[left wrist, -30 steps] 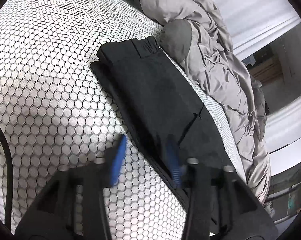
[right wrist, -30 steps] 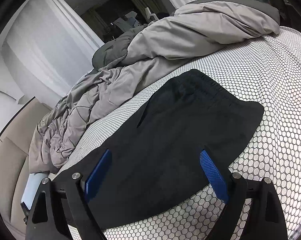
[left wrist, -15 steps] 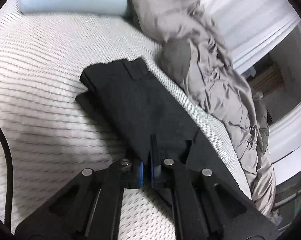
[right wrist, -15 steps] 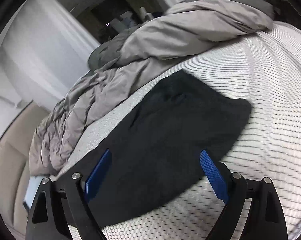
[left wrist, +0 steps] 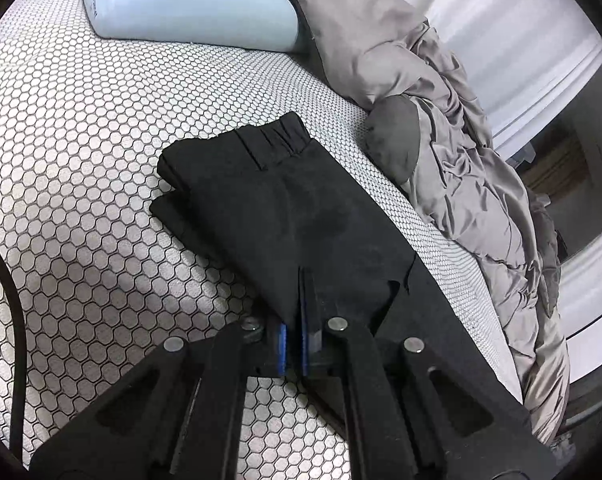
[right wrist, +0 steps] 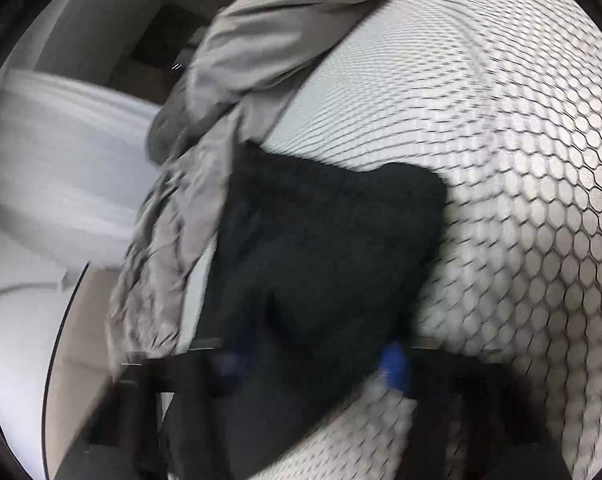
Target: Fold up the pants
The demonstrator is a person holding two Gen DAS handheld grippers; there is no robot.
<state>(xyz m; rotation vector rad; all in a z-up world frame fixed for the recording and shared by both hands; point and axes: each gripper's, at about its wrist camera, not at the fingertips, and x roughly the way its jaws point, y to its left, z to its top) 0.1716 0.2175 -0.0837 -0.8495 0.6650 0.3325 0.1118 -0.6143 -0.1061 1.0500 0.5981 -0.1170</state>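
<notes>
Left tongs (left wrist: 295, 312) now clamped on pants (left wrist: 301, 208) edge

1. A bed sheet of white fabric printed with a black honeycomb pattern (left wrist: 101, 160) covers the bed.
2. A pale blue, smooth, rounded pillow (left wrist: 189, 4) lies at the far end of the bed.
3. Just beside it rests a taupe-grey square cushion (left wrist: 357, 40), touching the pillow's right end.
4. A crumpled grey quilted duvet (left wrist: 489, 200) is heaped along the bed's right edge.
5. A thin black cable (left wrist: 15, 320) curves over the sheet at the left.
6. White curtains (right wrist: 61, 160) hang beyond, blurred.
</notes>
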